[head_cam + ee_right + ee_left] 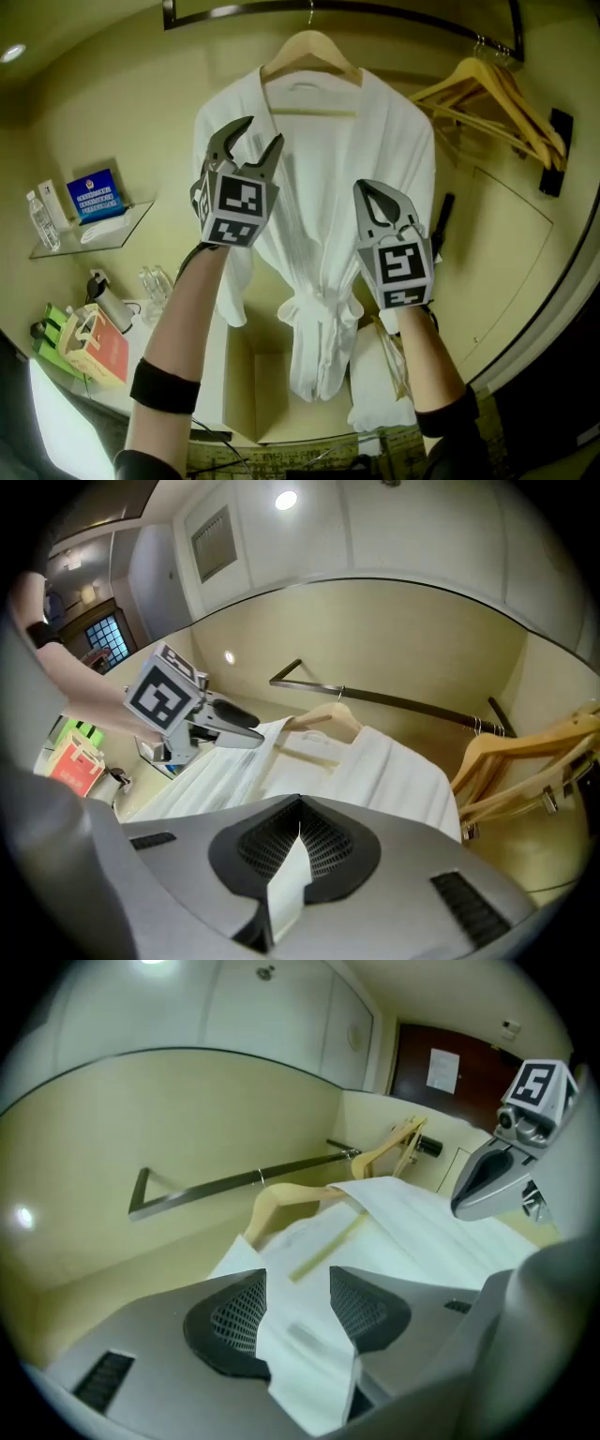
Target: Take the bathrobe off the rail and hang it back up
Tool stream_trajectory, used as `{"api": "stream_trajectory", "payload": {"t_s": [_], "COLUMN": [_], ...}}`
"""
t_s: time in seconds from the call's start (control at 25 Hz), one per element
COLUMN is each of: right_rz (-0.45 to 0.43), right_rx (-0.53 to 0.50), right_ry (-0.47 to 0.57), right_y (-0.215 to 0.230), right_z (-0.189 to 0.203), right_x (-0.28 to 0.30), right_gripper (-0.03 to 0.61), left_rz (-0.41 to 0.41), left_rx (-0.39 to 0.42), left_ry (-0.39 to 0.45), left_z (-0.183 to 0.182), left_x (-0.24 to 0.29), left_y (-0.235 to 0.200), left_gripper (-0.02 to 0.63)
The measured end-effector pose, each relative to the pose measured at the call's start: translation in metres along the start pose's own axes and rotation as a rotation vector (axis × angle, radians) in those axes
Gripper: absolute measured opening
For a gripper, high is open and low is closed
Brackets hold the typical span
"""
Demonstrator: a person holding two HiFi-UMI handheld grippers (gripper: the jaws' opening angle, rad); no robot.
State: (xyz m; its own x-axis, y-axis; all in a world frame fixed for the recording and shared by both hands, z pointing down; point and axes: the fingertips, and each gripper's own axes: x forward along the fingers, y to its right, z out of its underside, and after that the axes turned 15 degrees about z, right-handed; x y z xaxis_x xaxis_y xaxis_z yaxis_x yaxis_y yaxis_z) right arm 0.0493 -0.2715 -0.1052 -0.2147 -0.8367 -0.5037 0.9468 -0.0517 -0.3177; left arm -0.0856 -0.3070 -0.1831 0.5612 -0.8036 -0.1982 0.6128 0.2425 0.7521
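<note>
Your bathrobe (319,206) is on the rail (375,9). It hangs white and full-length from a pale wooden hanger (311,52) whose hook sits over the dark bar at the far top of the alcove. Its belt is tied in a knot (319,305) at the waist, and the hem drops toward the near bottom of the head view.

Your left gripper (262,131) is raised in front of the robe's left shoulder with its jaws wide apart. In its own view the white cloth and the hanger's arm show in the gap beyond the pads, and the pads press on nothing.

Your right gripper (367,192) is up at the robe's right side, lower than the left one. Its jaws are closed tip to tip. In its own view a sliver of white shows through the slot behind the tips, and you cannot tell from that whether any cloth is nipped there.

Two empty wooden hangers (497,94) hang on the same rail, far to the right and well apart from the robe.

On the left wall a glass shelf (131,223) carries a blue card (94,197) and a water bottle (42,220). Below it, on the worktop (122,394) at the near left, stand a red-and-cream box (94,342) and some drinking glasses (155,281).
</note>
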Motion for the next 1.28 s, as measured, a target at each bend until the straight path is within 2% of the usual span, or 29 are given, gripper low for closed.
{"api": "stream_trajectory", "payload": {"t_s": [0.12, 0.36, 0.52, 0.76, 1.08, 1.28], "right_rz": [-0.016, -0.067, -0.105, -0.180, -0.253, -0.263], "right_rx": [0.011, -0.008, 0.019, 0.076, 0.152, 0.201], "right_ry": [-0.077, -0.256, -0.390, -0.506, -0.629, -0.693], "right_y": [-0.020, -0.074, -0.100, -0.136, -0.140, -0.129], "right_z": [0.032, 0.103, 0.145, 0.183, 0.234, 0.244], "right_x": [-0.036, -0.118, -0.171, -0.240, -0.335, -0.388], "right_gripper": [0.023, 0.023, 0.023, 0.023, 0.021, 0.021], "left_rz": [0.056, 0.089, 0.128, 0.119, 0.025, 0.001], "left_rx": [-0.115, -0.345, -0.514, -0.735, -0.831, -0.853], "left_ry": [-0.032, -0.089, -0.148, -0.254, -0.443, -0.509], "left_z": [0.040, 0.121, 0.167, 0.210, 0.231, 0.214], "left_x": [-0.050, -0.140, -0.185, -0.263, -0.358, -0.397], "left_y": [0.053, 0.129, 0.181, 0.253, 0.331, 0.370], "left_gripper": [0.189, 0.060, 0.011, 0.000, 0.000, 0.000]}}
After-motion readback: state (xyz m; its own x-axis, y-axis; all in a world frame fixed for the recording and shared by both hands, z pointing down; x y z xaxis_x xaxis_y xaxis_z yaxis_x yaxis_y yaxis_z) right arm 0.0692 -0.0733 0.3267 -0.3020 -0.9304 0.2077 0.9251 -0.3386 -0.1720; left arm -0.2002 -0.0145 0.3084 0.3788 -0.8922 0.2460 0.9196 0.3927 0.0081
